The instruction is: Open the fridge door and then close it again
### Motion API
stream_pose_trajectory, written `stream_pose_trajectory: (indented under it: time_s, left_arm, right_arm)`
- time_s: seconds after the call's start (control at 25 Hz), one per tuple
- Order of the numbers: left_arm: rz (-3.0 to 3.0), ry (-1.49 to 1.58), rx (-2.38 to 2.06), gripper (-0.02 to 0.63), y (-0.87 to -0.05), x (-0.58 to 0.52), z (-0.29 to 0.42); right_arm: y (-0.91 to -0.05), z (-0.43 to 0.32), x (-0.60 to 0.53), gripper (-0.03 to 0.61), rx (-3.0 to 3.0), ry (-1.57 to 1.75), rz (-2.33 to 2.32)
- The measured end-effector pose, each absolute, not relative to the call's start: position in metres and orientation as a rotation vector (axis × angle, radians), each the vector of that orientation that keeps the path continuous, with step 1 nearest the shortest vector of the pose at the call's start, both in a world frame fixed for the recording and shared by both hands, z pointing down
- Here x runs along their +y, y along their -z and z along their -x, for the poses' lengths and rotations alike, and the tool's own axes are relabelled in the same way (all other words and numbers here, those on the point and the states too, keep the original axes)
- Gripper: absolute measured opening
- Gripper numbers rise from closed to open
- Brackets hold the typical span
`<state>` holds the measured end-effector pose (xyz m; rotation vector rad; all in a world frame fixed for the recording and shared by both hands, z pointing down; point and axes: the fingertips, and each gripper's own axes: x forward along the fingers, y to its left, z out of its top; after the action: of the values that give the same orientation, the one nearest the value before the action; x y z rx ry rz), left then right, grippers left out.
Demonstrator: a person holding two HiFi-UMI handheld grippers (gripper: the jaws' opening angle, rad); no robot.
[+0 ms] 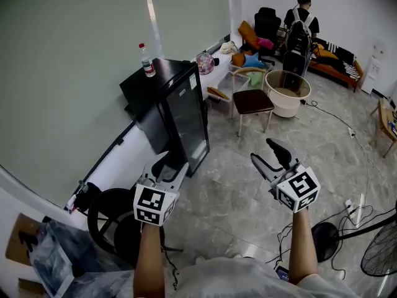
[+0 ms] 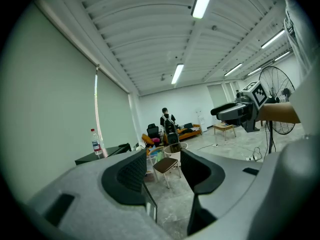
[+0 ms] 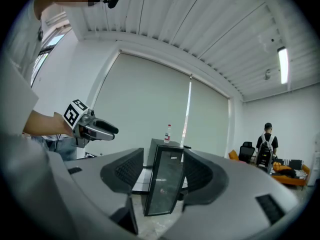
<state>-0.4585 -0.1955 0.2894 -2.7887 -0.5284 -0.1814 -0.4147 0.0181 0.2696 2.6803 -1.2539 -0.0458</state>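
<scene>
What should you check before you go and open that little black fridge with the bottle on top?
1. The door of the fridge is shut: ok, it lies flat against the body.
2. The left gripper is open and empty: ok.
3. The right gripper is open and empty: ok.
4. A gripper is at the door: not ok, both hang short of it and touch nothing.
5. The bottle stands upright on top: ok.
6. Which edge of the door swings out: cannot tell.
</scene>
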Motion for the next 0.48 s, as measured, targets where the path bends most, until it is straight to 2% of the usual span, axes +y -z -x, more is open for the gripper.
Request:
stream_pose_trajectory:
  time_s: [0.48]
  left_arm:
    - [2.884, 0.294, -0.417, 0.187, -0.326, -0.165, 0.446]
  right_arm:
    - [-0.308, 0.386, 0.051, 0.230, -1.330, -0.054, -2.581]
